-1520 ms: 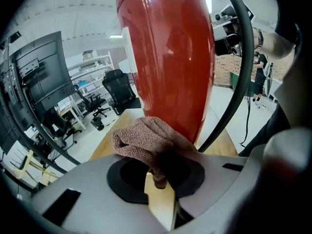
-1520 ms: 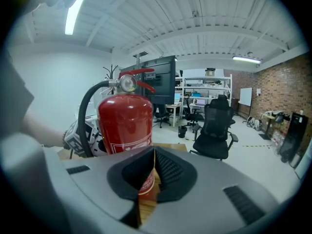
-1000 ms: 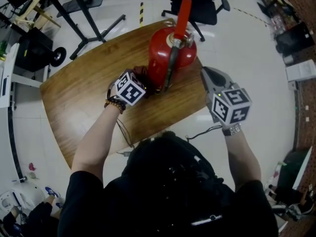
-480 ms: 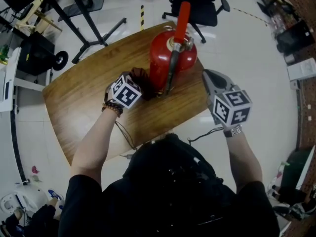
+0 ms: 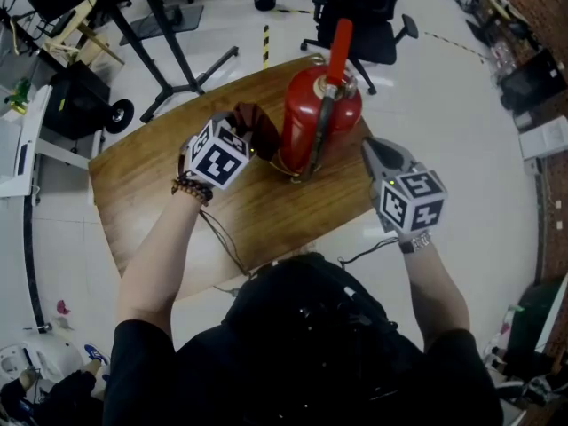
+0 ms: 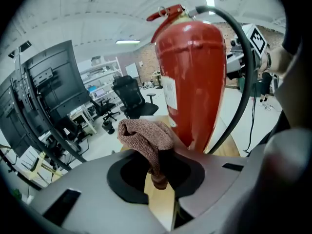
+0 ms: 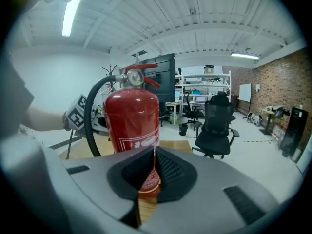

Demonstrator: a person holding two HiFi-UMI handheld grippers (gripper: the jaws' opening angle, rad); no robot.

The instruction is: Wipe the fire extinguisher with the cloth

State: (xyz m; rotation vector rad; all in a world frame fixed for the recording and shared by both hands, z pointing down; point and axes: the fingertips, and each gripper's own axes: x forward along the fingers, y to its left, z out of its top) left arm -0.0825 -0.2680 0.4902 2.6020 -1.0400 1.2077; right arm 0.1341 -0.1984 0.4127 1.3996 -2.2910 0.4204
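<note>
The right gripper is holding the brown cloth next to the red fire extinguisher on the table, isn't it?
No, the left gripper holds the brown cloth, pinched between its jaws, as the left gripper view shows. The cloth is next to the red fire extinguisher on the table.

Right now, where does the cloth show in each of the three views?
Head view: the cloth is upper centre, just left of the fire extinguisher.
Left gripper view: the cloth is at centre, pinched in the left gripper, left of the fire extinguisher.
Right gripper view: not visible in it.
Shared landmark: the fire extinguisher, upright on the wooden table in all three views.
</note>
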